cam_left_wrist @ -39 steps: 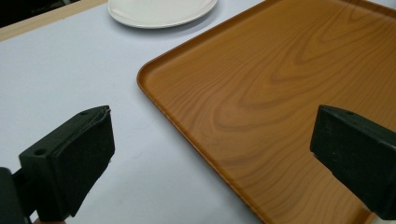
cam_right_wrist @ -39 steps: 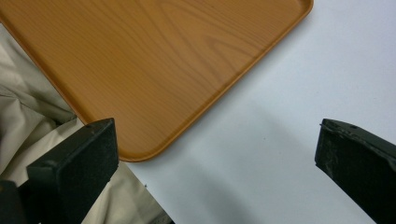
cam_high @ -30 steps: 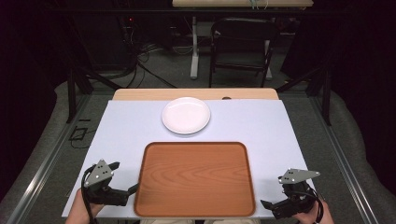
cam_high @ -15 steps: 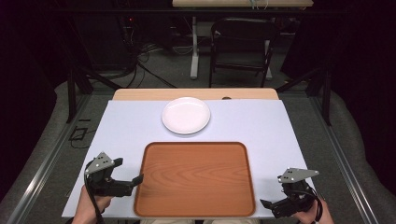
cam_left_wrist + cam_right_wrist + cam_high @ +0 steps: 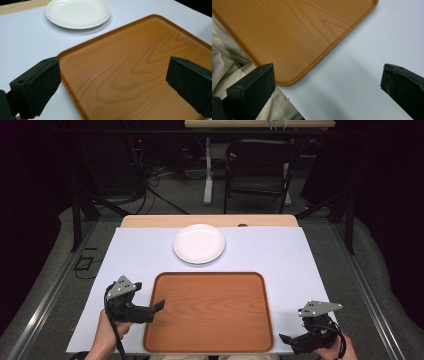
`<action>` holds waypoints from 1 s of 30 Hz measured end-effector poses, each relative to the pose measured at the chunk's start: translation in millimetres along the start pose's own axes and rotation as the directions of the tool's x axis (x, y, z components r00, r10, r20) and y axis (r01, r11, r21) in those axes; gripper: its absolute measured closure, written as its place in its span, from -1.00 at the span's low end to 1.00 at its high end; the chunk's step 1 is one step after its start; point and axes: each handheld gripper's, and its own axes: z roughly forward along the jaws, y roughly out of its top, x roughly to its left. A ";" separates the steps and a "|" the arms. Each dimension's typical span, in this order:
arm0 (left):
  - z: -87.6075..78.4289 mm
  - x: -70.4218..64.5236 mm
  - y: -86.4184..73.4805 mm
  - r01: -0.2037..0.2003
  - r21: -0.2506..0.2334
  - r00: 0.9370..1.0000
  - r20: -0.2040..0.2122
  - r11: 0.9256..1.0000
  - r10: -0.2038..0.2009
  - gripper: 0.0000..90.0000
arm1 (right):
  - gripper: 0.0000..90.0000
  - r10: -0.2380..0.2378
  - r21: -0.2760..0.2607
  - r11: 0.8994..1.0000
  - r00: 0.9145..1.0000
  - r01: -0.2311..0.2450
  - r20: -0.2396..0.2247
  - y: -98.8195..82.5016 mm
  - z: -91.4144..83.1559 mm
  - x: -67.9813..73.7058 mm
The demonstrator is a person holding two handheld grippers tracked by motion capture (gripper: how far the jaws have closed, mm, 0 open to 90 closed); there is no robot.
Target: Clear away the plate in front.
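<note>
High view: a wood-grain tray [image 5: 210,312] lies on the white table cover [image 5: 280,255] at the near edge, with a round white plate [image 5: 199,243] just beyond its far rim, apart from it; the left gripper [image 5: 150,310], held in the person's left hand [image 5: 107,332], sits at the tray's left rim with 1 jaw tip reaching over the rim; the right gripper [image 5: 292,340], held in the right hand [image 5: 335,351], rests near the table's near right corner, well apart from the tray; a dark chair [image 5: 260,165] stands on the floor beyond the table.

Left gripper view: the 2 black jaws stand wide apart; the left jaw is over the white cover just beside the tray's [image 5: 130,72] rim, the right jaw over the tray's surface; nothing lies between them; the plate [image 5: 78,12] sits beyond the tray's far corner.

Right gripper view: the 2 jaws stand wide apart and hold nothing; a rounded corner of the tray [image 5: 294,32] lies between and beyond them, overhanging the cover's [image 5: 367,55] near edge; pale cloth [image 5: 227,62] shows below the table edge at the left.
</note>
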 end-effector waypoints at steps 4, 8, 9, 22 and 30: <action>4.1 0.8 3.3 0.017 0.001 1.000 -0.002 1.000 -0.017 -1.00 | -1.00 -0.001 0.002 1.000 1.000 0.001 -0.001 0.1 0.1 0.0; 8.1 0.3 8.3 0.018 0.002 1.000 -0.005 1.000 -0.018 -1.00 | -1.00 -0.003 0.002 1.000 1.000 0.003 -0.001 0.1 0.2 0.2; 9.4 0.0 9.5 0.024 -0.002 1.000 -0.005 1.000 -0.024 -1.00 | -1.00 -0.002 0.003 1.000 1.000 0.002 -0.001 0.1 0.2 0.2; 34.6 3.6 25.0 0.108 -0.006 0.994 0.024 0.994 -0.108 -1.00 | -1.00 -0.004 0.004 1.000 1.000 0.004 -0.003 0.2 0.4 0.2; 54.5 9.4 36.3 0.199 -0.021 0.977 0.084 0.980 -0.197 -1.00 | -1.00 -0.005 0.004 1.000 1.000 0.005 -0.004 0.0 0.3 0.0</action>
